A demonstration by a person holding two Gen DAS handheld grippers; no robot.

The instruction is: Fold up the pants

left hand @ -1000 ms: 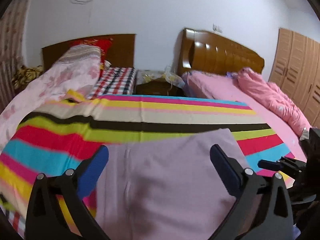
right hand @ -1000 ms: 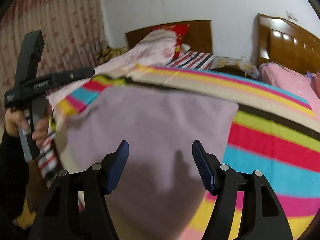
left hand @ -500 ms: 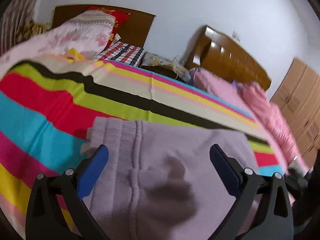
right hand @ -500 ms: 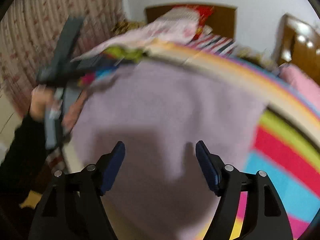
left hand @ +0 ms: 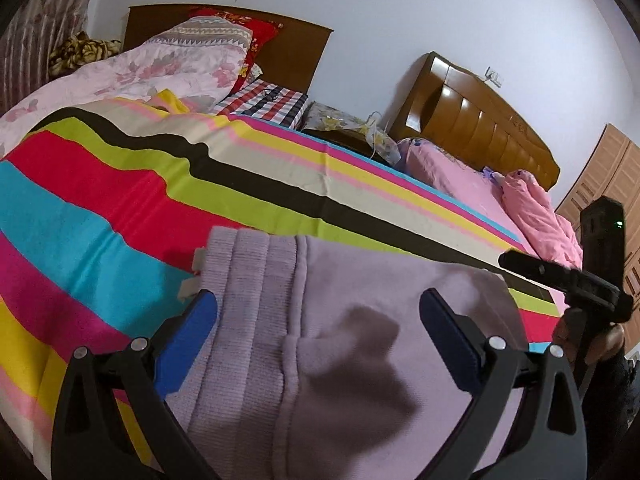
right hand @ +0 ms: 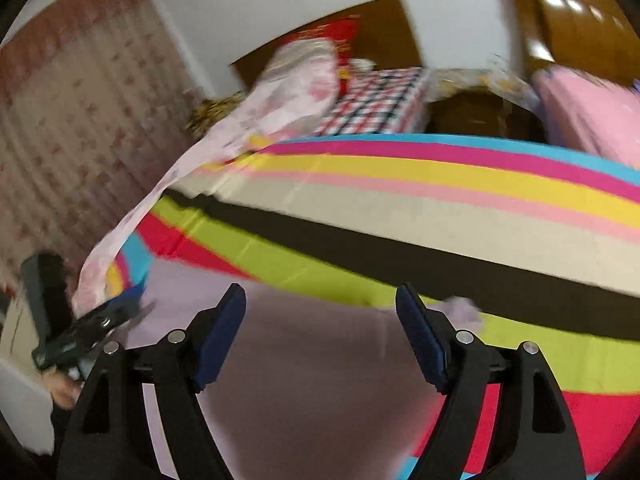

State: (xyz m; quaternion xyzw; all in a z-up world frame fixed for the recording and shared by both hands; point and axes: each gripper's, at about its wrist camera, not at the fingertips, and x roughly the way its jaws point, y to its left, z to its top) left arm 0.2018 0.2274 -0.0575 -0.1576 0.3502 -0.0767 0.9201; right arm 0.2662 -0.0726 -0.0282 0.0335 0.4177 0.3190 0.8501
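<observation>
Through the left wrist camera, the left hand-held gripper (left hand: 318,322) stands with its blue pads wide apart and nothing pinched between them. The lilac pants (left hand: 340,344) lie flat on the striped bedspread (left hand: 120,208), directly under and ahead of the gripper, filling the gap between the jaws from 6 o'clock up to about 12. The ribbed waistband (left hand: 248,272) sits toward 11 o'clock, just past the left pad, with two small pale tags poking out at its edge. A dark shadow falls on the cloth between the jaws. At 3 o'clock, past the pants' far edge, the right hand-held gripper (left hand: 568,280) shows as a black bar held by a hand (left hand: 600,340). A pink bed (left hand: 472,184) with a wooden headboard (left hand: 480,120) sits at 1 o'clock.

Through the right wrist camera, which is somewhat blurred, the right hand-held gripper (right hand: 320,340) has just been opening and its jaws stand well apart, holding nothing. The pants (right hand: 312,380) spread beneath it from 6 o'clock toward 9, with one corner peeking just outside the right pad at 3 o'clock. The left hand-held gripper (right hand: 92,328) hangs over the pants' edge at 9 o'clock.
</observation>
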